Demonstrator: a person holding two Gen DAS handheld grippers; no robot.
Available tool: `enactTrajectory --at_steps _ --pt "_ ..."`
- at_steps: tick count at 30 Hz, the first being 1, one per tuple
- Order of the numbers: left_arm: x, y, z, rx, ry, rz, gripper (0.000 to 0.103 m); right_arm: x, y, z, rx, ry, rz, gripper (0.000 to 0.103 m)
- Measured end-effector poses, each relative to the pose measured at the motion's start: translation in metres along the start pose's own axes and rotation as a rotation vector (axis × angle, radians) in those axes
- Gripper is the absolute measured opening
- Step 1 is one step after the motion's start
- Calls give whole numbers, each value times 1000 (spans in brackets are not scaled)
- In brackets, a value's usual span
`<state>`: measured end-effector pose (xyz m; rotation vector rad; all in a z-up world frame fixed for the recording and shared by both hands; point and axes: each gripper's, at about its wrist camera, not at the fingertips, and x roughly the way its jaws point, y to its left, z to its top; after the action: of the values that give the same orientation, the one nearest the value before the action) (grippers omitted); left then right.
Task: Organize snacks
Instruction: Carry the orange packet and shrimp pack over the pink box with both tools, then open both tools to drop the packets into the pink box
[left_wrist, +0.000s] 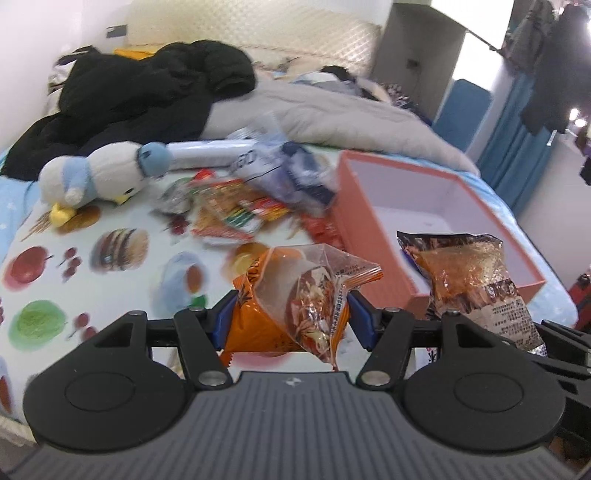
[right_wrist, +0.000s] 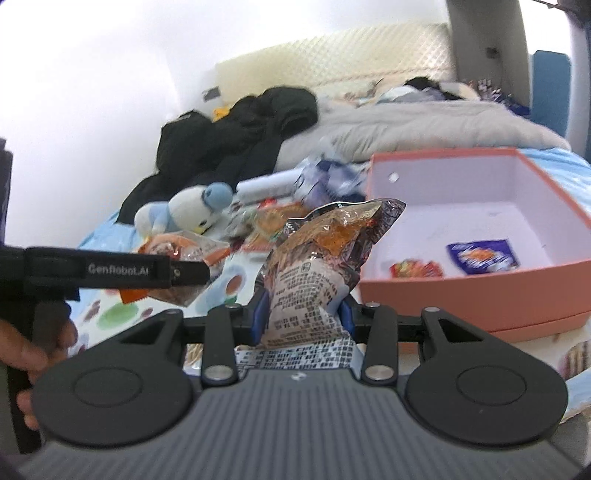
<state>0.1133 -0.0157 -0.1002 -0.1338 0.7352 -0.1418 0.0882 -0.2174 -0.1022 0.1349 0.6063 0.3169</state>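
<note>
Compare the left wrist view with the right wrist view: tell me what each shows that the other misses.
Only the left wrist view: the left gripper clamping the orange packet head-on.
Only the right wrist view: two small packets on the pink box floor, and a hand.
Both: the brown packet, plush penguin, snack pile.

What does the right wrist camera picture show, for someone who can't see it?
The right tool grips a brown snack packet beside a pink box holding two small packets. More snacks and a plush penguin lie behind on the bed.
</note>
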Motion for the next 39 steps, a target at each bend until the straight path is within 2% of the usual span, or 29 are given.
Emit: enactTrajectory --at_steps 9,13,19,23,28,31,33,37,39 --pt "8 -48 10 35 -11 -101 67 -31 -38 5 58 -42 -92 42" --pt "29 -71 23 36 -3 -160 67 -34 -62 8 84 -62 -141 42" --pt "75 -104 60 40 17 -250 67 -18 -94 30 90 -99 -204 42" --pt "110 -124 88 50 50 -269 67 5 -115 49 96 -99 -254 42" --pt "152 -144 118 106 78 -241 67 30 -143 68 119 -88 -289 42" --pt "183 -147 138 102 143 -252 67 42 -160 80 143 -78 -302 42" --pt "200 -146 148 66 175 -249 67 53 -171 87 142 -56 -323 42" --pt "222 -153 158 93 220 -228 67 75 -197 97 192 31 -286 42" --pt "231 -157 158 113 277 -249 67 86 -206 99 193 78 -292 42"
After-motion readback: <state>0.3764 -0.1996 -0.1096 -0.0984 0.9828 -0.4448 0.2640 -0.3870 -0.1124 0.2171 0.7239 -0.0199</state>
